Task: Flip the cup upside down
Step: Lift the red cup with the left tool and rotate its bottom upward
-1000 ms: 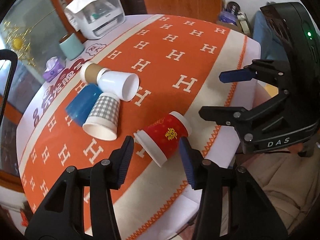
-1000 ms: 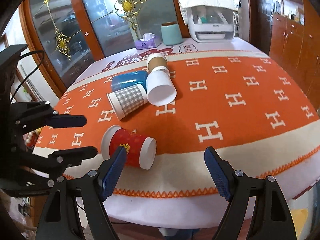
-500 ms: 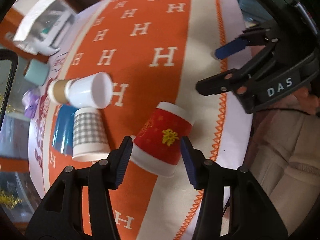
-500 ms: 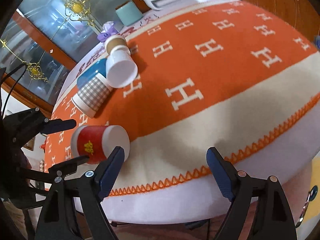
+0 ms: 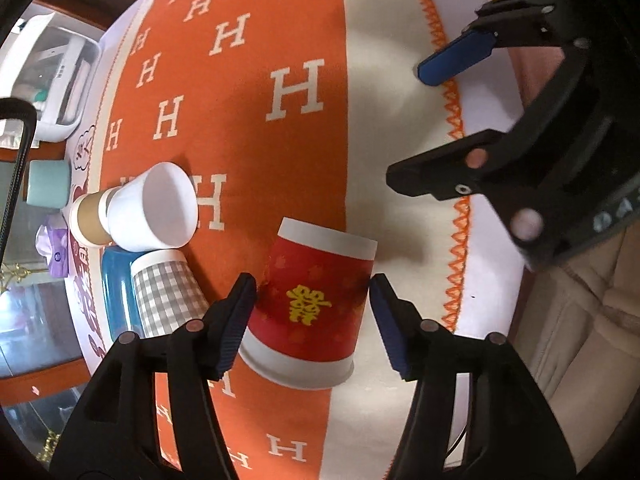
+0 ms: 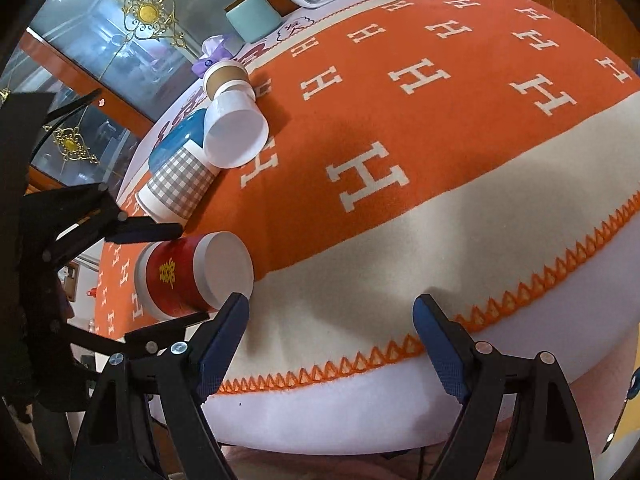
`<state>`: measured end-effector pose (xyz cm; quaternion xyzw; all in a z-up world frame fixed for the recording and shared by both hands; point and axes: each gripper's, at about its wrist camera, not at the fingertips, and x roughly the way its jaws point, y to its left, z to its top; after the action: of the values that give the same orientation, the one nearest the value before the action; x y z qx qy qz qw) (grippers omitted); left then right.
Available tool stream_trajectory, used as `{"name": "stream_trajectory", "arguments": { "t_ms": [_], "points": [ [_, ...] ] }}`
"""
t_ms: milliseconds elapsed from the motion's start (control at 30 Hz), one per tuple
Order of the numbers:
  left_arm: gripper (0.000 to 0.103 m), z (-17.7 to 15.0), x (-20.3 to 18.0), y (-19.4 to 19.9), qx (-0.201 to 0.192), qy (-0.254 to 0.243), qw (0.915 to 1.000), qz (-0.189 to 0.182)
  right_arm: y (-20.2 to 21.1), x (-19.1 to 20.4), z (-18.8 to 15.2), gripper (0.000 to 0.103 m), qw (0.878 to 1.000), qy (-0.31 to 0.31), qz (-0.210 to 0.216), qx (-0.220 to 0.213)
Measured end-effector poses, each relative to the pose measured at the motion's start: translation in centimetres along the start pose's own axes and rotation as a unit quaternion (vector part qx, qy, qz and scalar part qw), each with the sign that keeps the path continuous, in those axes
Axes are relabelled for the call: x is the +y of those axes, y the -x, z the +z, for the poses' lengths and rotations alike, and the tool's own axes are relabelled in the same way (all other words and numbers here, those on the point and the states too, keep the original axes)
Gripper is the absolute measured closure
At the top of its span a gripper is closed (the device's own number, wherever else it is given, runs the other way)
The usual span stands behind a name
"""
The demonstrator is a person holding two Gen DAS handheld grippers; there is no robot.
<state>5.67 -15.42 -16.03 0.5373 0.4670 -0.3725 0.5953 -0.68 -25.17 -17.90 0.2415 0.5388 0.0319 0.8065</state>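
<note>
Left wrist view: left hand-held gripper [image 5: 312, 312] is open w/ fingers either side of a red cup [image 5: 316, 300] lying on its side, near edge of the orange-and-cream cloth-covered surface [image 5: 260, 40]. Can't tell if the pads touch it. White, checked & blue cups lie far left.

Right wrist view: right hand-held gripper [image 6: 332, 336] is spread wide, holding nothing, over the surface's near edge; red cup [image 6: 188, 276] sits just left of its left finger.
</note>
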Motion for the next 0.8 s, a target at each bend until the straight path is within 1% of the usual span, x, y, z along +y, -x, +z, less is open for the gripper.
{"name": "stream_trajectory", "arguments": {
  "t_ms": [200,367,500,667,733,800],
  "points": [
    [0.045,1.1,0.3,-1.3,0.03,-0.011,0.9995,0.003,0.6,-0.3,0.1,0.018,1.0,0.002,-0.001,-0.011],
    [0.045,1.5,0.2,-1.6,0.038,-0.003,0.9993,0.006,1.3,-0.1,0.1,0.018,1.0,0.008,0.0,-0.024],
    [0.045,1.2,0.4,-1.3,0.036,0.017,0.9992,0.01,1.5,-0.4,0.1,0.018,1.0,0.003,0.002,-0.03],
    [0.045,0.3,2.0,0.4,0.001,0.079,0.9968,0.002,1.8,-0.8,0.0,0.018,0.999,-0.003,0.009,-0.032],
    [0.045,-0.2,2.7,1.4,-0.027,0.118,0.9927,0.003,2.0,-0.9,-0.1,0.018,0.999,-0.004,0.012,-0.035],
    [0.045,-1.0,3.4,2.3,-0.06,0.161,0.9852,-0.003,2.1,-1.0,-0.1,0.018,0.999,-0.006,0.016,-0.039]
  ]
}}
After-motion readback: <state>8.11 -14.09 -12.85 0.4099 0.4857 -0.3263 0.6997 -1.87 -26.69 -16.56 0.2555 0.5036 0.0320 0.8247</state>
